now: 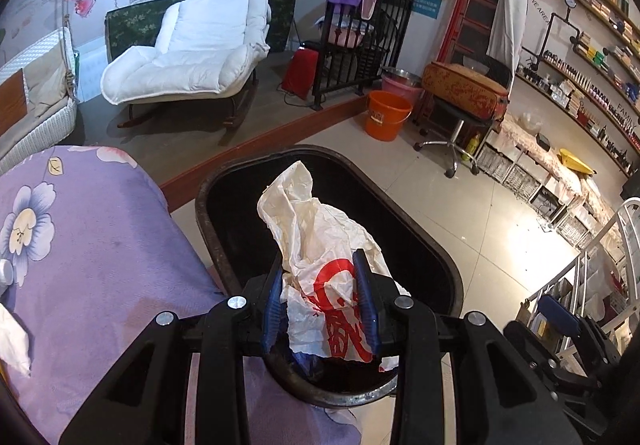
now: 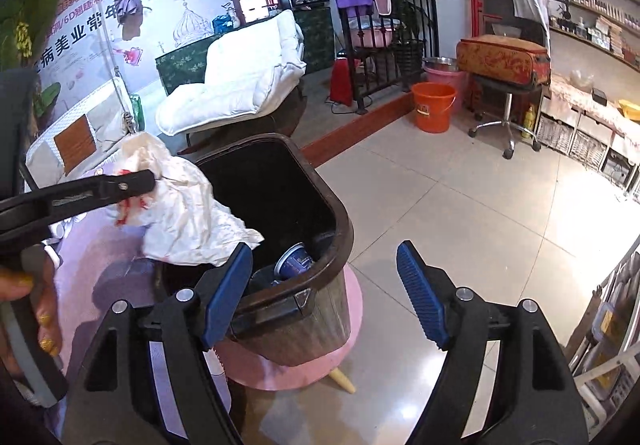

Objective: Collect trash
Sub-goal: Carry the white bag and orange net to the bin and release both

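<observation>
Now the left tool (image 1: 322, 305) is squeezed shut on a crumpled white plastic bag with red printing (image 1: 320, 241), right at the bunched part where the red marks are. It holds the bag over the open top of the dark brown plastic trash bin (image 1: 436, 241), with the loose end sticking up above the dark inside. The right tool (image 2: 324, 291) is wide open with nothing in it, and it hangs just beside the near edge of the bin.

The bag looks very light, thin and floppy. It will not break, but it is slippery and can slide out of a weak pinch. Grabbing a thick bunch of folds, like now, seems the best hold. It will likely float down slowly once let go, and part of it could catch on the rim.

Inside the bin, the right view shows a small blue and white cup (image 2: 296, 261) lying on its side. The rest of the bottom is too dark to see. The bin stands on a round pink stool (image 2: 352, 317), and a purple flowered cloth (image 1: 88, 245) lies next to it. What is under the cloth is hidden.
</observation>
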Demonstrator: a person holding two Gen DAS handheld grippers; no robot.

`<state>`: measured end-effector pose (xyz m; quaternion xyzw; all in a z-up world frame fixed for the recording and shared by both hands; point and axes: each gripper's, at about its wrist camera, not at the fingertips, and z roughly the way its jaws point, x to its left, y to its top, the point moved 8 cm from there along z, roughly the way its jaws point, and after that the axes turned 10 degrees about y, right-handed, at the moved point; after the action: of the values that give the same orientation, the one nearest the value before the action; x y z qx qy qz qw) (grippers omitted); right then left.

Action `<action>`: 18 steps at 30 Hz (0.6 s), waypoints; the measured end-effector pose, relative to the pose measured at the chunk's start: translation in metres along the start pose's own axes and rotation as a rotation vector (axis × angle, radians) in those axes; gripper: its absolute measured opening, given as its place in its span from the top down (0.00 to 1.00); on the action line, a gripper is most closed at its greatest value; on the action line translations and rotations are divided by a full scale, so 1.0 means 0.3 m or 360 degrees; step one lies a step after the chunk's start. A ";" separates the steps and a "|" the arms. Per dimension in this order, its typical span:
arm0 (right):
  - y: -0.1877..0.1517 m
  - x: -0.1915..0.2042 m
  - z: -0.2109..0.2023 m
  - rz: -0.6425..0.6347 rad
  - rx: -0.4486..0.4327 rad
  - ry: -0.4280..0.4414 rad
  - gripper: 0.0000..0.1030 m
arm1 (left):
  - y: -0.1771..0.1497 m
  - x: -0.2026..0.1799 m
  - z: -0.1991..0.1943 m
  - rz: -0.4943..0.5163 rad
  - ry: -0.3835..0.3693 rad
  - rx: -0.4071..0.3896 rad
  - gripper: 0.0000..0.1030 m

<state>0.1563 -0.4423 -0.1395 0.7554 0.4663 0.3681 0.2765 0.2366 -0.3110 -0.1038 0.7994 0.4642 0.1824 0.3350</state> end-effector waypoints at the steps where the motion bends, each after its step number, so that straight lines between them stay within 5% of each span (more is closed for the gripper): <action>1: -0.003 0.001 -0.003 0.0003 -0.0003 0.0002 0.27 | 0.001 -0.004 0.012 0.0004 0.0006 0.0012 0.68; 5: 0.001 0.006 -0.016 0.0007 -0.0013 0.0013 0.26 | 0.001 -0.019 0.054 0.0017 0.0031 0.0067 0.68; 7: -0.001 0.013 -0.021 0.0006 -0.0017 0.0016 0.24 | -0.001 -0.025 0.071 0.0021 0.0039 0.0102 0.60; 9: -0.003 0.018 -0.024 0.0010 -0.0018 0.0017 0.23 | -0.004 -0.026 0.084 0.0005 0.0026 0.0139 0.35; 11: -0.008 0.016 -0.028 0.0023 -0.0020 0.0016 0.22 | -0.002 -0.024 0.086 0.0000 0.0025 0.0144 0.26; 18: 0.000 -0.007 -0.031 0.0058 -0.0021 0.0003 0.19 | -0.008 -0.024 0.074 0.0027 0.0023 0.0152 0.20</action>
<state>0.1480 -0.4435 -0.1347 0.7617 0.4502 0.3768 0.2742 0.2448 -0.3246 -0.1211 0.8170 0.4681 0.1687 0.2915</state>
